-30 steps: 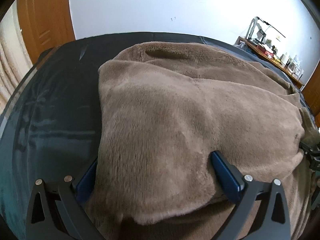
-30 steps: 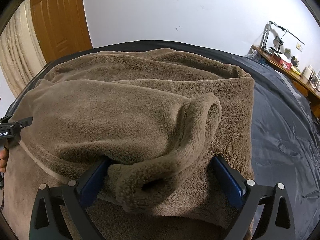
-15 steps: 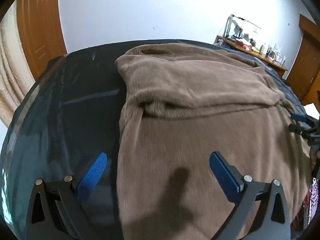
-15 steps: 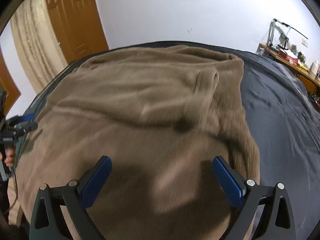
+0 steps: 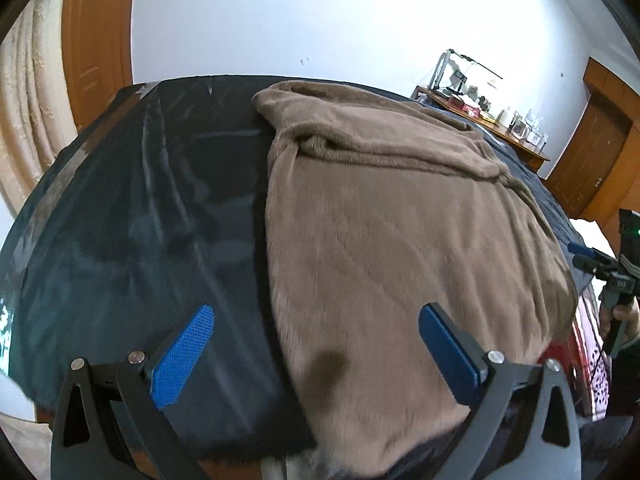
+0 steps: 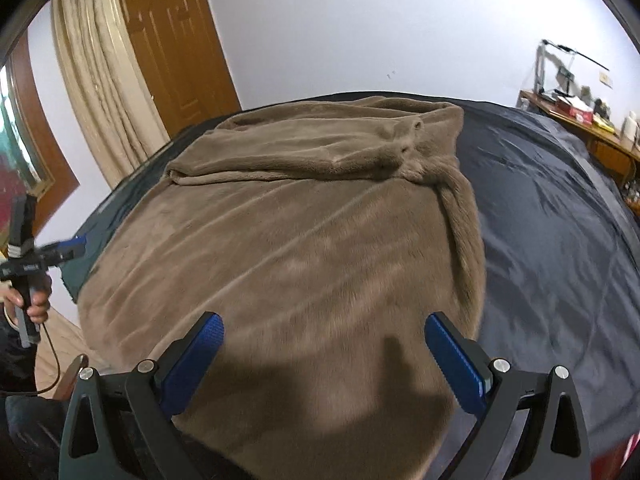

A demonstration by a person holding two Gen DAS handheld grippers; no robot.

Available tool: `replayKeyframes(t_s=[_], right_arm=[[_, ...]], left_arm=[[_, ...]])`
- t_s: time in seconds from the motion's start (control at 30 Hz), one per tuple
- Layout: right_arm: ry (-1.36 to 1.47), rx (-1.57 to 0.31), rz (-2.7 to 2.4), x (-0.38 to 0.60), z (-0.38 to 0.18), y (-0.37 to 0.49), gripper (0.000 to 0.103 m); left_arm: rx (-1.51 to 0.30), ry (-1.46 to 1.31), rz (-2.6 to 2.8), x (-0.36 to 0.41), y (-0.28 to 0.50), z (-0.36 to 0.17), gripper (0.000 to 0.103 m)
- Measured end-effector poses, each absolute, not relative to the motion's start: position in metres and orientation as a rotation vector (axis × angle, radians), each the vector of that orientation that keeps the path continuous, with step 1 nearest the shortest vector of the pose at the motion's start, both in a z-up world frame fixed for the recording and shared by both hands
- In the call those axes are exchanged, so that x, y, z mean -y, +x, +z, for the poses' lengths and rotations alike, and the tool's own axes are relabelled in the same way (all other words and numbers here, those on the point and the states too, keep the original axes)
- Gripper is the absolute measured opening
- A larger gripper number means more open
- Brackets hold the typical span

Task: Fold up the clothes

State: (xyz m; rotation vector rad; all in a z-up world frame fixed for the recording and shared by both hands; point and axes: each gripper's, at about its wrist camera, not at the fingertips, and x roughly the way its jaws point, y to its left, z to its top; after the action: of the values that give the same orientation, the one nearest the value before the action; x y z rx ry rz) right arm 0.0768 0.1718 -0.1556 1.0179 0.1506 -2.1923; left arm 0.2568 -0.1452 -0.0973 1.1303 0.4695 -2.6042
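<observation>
A brown fleece garment (image 5: 392,224) lies spread on a dark bed cover (image 5: 152,216), with a folded band across its far end (image 6: 320,152). My left gripper (image 5: 316,344) hovers open above the garment's near left edge, holding nothing. Over the garment's near right part my right gripper (image 6: 324,352) is open too, with nothing between its blue pads. Each gripper appears in the other's view: the right one (image 5: 588,258) at the right edge, the left one (image 6: 60,250) at the left edge, each held by a hand.
The dark bed cover (image 6: 552,216) extends bare to the right of the garment. A wooden door (image 6: 176,44) and beige curtain (image 6: 100,80) stand at the back left. A cluttered wooden desk (image 5: 484,120) lines the right wall. Wooden floor shows below the bed's near edge.
Both grippers have let go of the fleece and pulled back and up toward the near edge. The folded part now lies flat across the garment's far end.
</observation>
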Motion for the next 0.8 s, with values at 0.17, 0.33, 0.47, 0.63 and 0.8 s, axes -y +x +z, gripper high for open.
replayKeyframes(t_s=[0.17, 0.33, 0.47, 0.63, 0.8], right_arm=[[1.034, -0.09, -2.208, -0.201, -0.159, 0.098, 0.102], [1.058, -0.002, -2.225, -0.231, -0.164, 0.113, 0.102], [1.092, 0.06, -2.232, -0.252, -0.17, 0.118, 0.102], [1.129, 0.145, -2.205, -0.263, -0.183, 0.12, 0.102], [1.168, 0.207, -2.158, -0.268, -0.198, 0.119, 0.102]], left_arm=[[-0.547, 1.151, -2.617, 0.14, 0.292, -0.111, 0.103], [-0.691, 1.18, -2.657, 0.139, 0.317, -0.129, 0.103], [-0.813, 1.229, -2.687, 0.138, 0.32, -0.144, 0.103], [-0.947, 1.263, -2.707, 0.135, 0.308, -0.163, 0.103], [-1.042, 1.262, -2.725, 0.13, 0.291, -0.174, 0.103]])
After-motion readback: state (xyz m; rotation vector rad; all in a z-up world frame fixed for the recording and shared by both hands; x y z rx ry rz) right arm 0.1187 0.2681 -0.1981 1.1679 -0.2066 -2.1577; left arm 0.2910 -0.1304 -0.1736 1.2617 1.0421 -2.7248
